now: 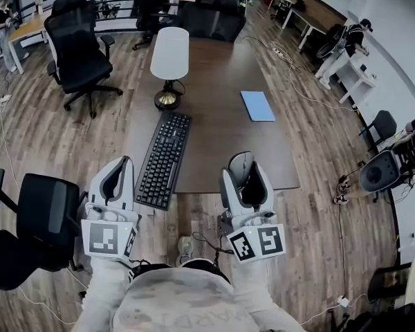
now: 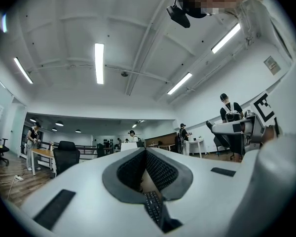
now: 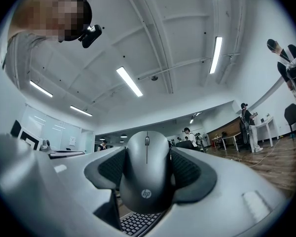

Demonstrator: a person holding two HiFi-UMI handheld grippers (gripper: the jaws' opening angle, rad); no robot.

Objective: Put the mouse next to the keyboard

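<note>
- Between the right gripper's (image 3: 147,168) jaws: mouse (image 3: 147,179), dark grey, with a smooth rounded shell, a scroll wheel on its midline and a small logo at its near end. The ribbed black pads (image 3: 187,169) press on both of its flanks.
- From the head view, the mouse (image 1: 240,160) sits over the near right part of the table, apart from the keyboard. Whether it touches the top cannot be told.
- Right gripper (image 1: 243,175): white moulded body with a marker cube at the rear. The jaws are spread only as far as the mouse's width.
- Keyboard (image 1: 164,159): black, long, full-size, lying flat at the table's near left and running lengthwise away from the person.
- Left gripper (image 1: 117,168): white, same build, just left of the keyboard's near end. In its own view the left gripper's (image 2: 145,157) padded tips meet with nothing between them, and keyboard keys (image 2: 153,209) show below.
- Table (image 1: 214,126): dark brown rectangular top on a wood-plank floor.
- Lamp (image 1: 169,57): white shade and round brass-coloured base, beyond the keyboard.
- Blue notebook (image 1: 257,106): flat, toward the far right of the table.
- Office chair (image 1: 79,47): black mesh, standing off the table's left.
</note>
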